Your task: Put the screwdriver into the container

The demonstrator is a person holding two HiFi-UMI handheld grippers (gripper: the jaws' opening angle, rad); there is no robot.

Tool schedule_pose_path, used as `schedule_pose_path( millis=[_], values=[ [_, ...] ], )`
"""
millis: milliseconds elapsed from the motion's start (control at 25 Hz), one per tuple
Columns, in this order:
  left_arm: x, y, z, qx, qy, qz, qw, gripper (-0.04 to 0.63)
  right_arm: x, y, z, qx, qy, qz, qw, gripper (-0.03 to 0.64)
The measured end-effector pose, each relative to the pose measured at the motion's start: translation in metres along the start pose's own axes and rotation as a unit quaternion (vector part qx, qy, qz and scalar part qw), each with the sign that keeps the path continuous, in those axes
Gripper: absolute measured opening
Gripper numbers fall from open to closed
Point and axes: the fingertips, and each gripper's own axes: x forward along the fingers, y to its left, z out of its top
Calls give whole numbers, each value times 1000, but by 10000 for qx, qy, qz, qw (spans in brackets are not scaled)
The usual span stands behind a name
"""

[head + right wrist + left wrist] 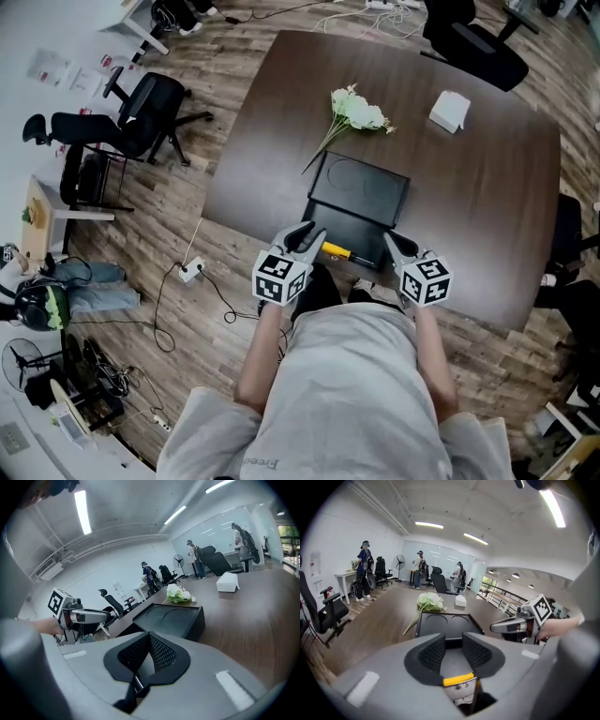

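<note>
A screwdriver with a yellow handle [336, 250] lies at the table's near edge, just in front of the black container [361, 192]. My left gripper [307, 232] hovers at the handle's left end, open with nothing between its pads [431, 653]. In the left gripper view, a yellow strip [458, 680] shows low in the gap behind the jaws. The container [445, 620] lies straight ahead, with two round recesses. To the screwdriver's right, my right gripper [394, 242] is shut and empty. In the right gripper view, the right gripper [149, 637] has its jaws meeting at the tips, beside the container [171, 618].
A bunch of white flowers [356, 112] lies beyond the container, and a white box [450, 111] sits at the far right of the dark table [487, 216]. Office chairs [131, 117] stand off the table's left. People stand far back in the room [363, 569].
</note>
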Motion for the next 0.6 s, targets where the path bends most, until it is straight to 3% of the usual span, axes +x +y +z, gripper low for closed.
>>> schedule_pose_path(
  millis=[360,600],
  values=[
    [-33,6,-17,-617,-346,447,9965,169,4,18,-5,-235,98,298,9992,2],
    [-37,10,-16,-701,-401,472,9956,144,5,17,5,-322,40,342,9989,2]
  ],
)
